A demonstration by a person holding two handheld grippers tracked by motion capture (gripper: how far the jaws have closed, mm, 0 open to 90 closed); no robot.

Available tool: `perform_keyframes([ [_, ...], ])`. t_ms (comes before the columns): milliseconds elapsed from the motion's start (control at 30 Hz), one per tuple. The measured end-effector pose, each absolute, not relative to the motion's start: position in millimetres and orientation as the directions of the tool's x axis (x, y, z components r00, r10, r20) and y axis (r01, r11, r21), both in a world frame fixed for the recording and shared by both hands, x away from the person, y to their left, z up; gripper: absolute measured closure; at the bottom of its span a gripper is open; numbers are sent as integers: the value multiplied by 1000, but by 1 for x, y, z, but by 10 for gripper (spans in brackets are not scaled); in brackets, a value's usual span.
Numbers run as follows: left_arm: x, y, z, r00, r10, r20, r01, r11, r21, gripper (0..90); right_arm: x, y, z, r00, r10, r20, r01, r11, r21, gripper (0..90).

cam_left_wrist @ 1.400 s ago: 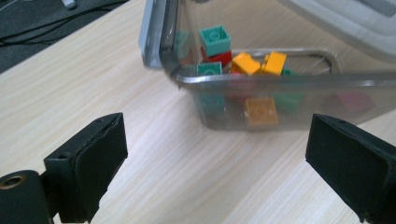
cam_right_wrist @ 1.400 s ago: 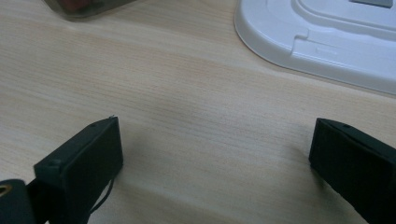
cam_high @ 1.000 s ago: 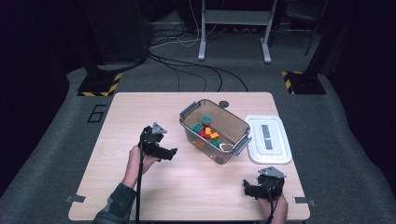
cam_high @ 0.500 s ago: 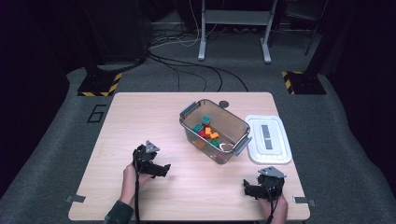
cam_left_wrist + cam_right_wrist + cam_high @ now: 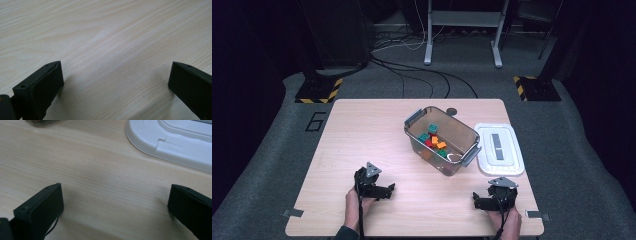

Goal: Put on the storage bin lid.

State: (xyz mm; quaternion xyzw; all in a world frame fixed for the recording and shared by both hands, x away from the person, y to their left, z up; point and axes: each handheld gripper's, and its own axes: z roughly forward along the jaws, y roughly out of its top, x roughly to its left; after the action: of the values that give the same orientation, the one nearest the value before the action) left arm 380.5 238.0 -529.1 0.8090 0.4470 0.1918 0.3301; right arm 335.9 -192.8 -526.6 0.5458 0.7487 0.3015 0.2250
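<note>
On the near left of the tabletop [image 5: 362, 135], the left gripper [image 5: 384, 190] has come down and back toward the person from beside the bin [image 5: 441, 141], its jaws having just opened to full width with nothing between them; the right gripper [image 5: 478, 201] rests near the front right edge, likewise wide and empty. Judgement: both are parked, so the placing appears finished, the coloured blocks [image 5: 433, 140] lying inside the clear, hard-walled rectangular bin mid-table. Its smooth white lid [image 5: 499, 148] lies flat just beside it on pale wood-grain laminate.

Lid [image 5: 499, 148] right of bin [image 5: 441, 139]
</note>
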Motion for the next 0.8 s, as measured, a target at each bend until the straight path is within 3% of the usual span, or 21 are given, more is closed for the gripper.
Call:
perform_keyframes([
  [800, 379, 236, -530, 502, 865, 6, 605, -356, 712, 0, 379, -230, -493, -286, 957, 47, 684, 170, 709, 37],
])
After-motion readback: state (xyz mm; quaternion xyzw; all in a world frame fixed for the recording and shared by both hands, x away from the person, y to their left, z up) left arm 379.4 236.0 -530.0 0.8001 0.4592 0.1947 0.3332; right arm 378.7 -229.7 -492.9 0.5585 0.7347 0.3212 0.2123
